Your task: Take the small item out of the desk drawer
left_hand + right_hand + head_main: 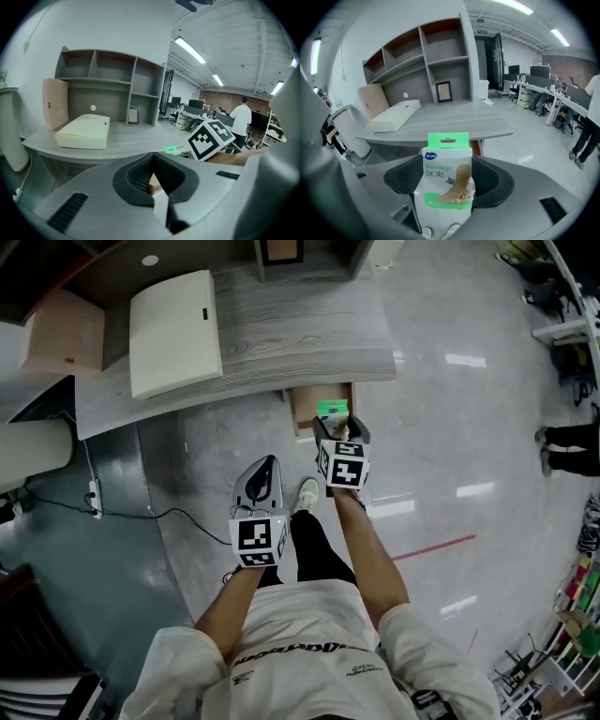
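A grey wood-grain desk point(309, 329) fills the upper centre of the head view. Glossy grey floor point(469, 427) lies open to the right and below it. One cream flat box point(173, 334) and one cardboard box point(61, 334) sit at upper left. One drawer point(302, 413) stands open under the desk's near edge. The right gripper point(339, 427) pinches the single bandage pack point(446, 173) upright, overlapping the drawer's right side. The left gripper point(266, 465), lower left, has its jaws pressed together on nothing.
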A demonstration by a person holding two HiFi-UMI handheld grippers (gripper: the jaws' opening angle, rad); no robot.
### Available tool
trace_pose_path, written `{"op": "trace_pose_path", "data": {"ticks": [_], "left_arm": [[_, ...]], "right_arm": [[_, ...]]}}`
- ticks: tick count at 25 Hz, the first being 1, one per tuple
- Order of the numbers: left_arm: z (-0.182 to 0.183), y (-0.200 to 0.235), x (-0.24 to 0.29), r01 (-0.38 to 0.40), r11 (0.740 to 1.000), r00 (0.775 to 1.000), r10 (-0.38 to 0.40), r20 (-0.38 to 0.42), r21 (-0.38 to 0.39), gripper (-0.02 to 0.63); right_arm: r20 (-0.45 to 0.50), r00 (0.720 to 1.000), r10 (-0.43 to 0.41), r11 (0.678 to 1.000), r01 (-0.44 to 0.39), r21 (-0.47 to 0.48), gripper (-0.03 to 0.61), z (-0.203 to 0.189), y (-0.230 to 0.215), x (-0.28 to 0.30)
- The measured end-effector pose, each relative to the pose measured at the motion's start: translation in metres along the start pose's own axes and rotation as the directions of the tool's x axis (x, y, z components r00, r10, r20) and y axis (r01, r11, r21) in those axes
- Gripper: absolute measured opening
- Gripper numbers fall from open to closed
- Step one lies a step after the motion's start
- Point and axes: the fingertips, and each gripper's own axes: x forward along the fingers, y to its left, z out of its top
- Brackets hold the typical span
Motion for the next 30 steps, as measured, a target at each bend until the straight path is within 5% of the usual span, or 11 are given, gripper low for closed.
{"op": "trace_pose_path", "data": {"ticks": [30], "left_arm": [[0.104, -0.015, -0.103, 0.094, 0.992, 0.986, -0.105, 0.13, 0.088, 0.015]], "right_arm": [[0.25, 0.968, 0.025, 0.999, -0.018, -0.032, 0.331, 0.071, 0.071, -0.197]]}}
